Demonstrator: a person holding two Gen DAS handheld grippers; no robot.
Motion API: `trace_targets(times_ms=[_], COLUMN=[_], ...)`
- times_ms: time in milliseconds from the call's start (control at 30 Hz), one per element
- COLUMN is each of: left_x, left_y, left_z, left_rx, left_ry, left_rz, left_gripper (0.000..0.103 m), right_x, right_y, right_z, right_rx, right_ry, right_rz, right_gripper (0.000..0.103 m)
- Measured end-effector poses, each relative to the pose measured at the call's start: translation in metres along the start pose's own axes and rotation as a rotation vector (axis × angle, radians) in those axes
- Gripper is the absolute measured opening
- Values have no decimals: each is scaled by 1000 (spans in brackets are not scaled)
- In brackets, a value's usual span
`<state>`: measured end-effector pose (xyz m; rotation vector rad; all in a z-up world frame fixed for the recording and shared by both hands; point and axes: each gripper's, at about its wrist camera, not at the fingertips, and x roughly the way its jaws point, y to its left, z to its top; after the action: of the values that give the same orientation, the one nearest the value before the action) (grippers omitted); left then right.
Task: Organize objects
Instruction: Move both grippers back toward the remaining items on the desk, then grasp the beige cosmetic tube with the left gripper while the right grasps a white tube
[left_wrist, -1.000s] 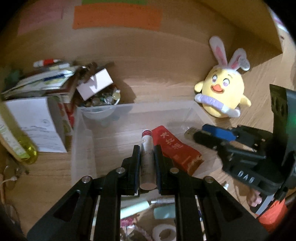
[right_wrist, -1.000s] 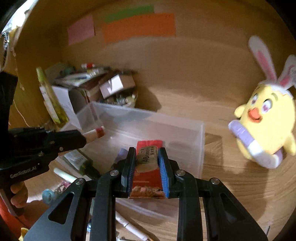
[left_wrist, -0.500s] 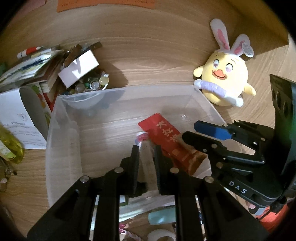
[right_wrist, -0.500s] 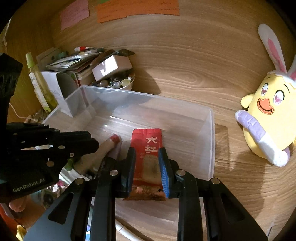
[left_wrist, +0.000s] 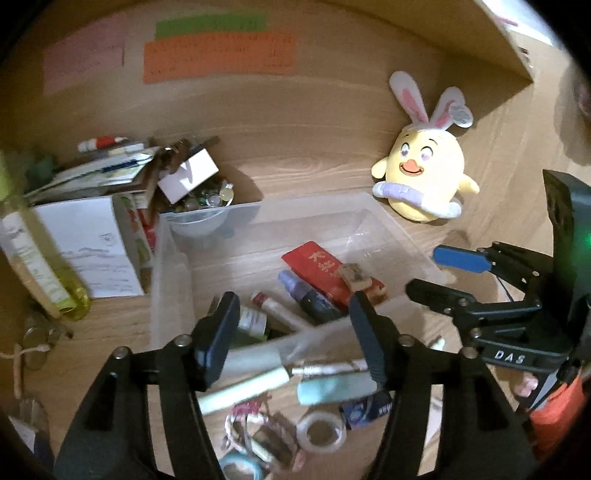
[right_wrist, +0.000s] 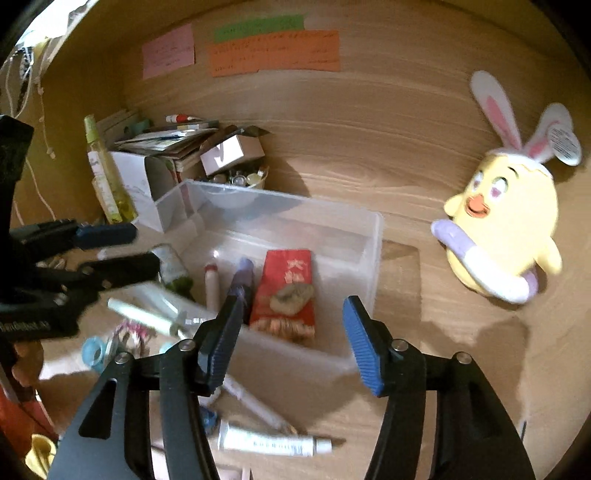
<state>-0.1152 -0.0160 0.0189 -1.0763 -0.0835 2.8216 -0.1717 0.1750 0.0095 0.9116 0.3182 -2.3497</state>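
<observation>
A clear plastic bin (left_wrist: 295, 204) (right_wrist: 371, 254) sits on the wooden desk. Inside it lie a red packet (left_wrist: 314, 260) (right_wrist: 286, 275) with a small tan block (left_wrist: 355, 276) (right_wrist: 291, 296) on top, a white tube with a red cap (left_wrist: 275, 312) (right_wrist: 211, 286) and a dark bottle with a purple cap (left_wrist: 308, 297) (right_wrist: 242, 277). My left gripper (left_wrist: 291, 314) (right_wrist: 136, 251) hangs over the bin's near edge, its jaws opening with nothing pressed between them. My right gripper (right_wrist: 291, 314) (left_wrist: 439, 275) is likewise opening, clear of the packet.
A yellow plush chick with bunny ears (left_wrist: 424, 173) (right_wrist: 502, 221) stands right of the bin. A bowl of beads (left_wrist: 199, 206), a paper stack and a yellow-green bottle (left_wrist: 33, 266) crowd the left. Tubes (right_wrist: 273, 445), a tape roll (left_wrist: 321, 432) and small items lie before the bin.
Both grippers opened and drew back from the bin. The left let go of the white tube and the right let go of the red packet with the tan block; both things now lie in the bin.
</observation>
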Motion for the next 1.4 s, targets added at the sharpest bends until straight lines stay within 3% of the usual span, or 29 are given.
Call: trace_targets(times_ms=[167, 467, 667, 900, 1067, 1200, 1333, 1400], left_x=[-19, -29, -32, -21, -12, -7, -5, -7], left_y=[-7, -16, -28, -45, -52, -56, -61, -62], left_z=[-24, -73, -102, -120, -130, -133, -135, -137], left_rx=[28, 40, 46, 91, 113, 109, 121, 131], left_ry=[-5, 56, 95, 154, 188, 193, 180, 173], left_rz=[0, 6, -32, -86, -118, -139, -134, -132], left_gripper=[72, 72, 72, 72, 72, 72, 64, 51], right_x=[-9, 9, 13, 2, -8, -1, 19, 23], right_y=[-2, -1, 5, 9, 11, 16, 16, 14], right_z=[-30, -73, -80, -89, -90, -78, -75, -79], right_rx=[-24, -75, -127, -172, -183, -193, -196, -179], right_ry=[33, 151, 159, 203, 178, 153, 208, 229], right_rz=[8, 91, 109, 111, 116, 117, 114, 118], right_gripper=[62, 67, 67, 48, 48, 55, 56, 56])
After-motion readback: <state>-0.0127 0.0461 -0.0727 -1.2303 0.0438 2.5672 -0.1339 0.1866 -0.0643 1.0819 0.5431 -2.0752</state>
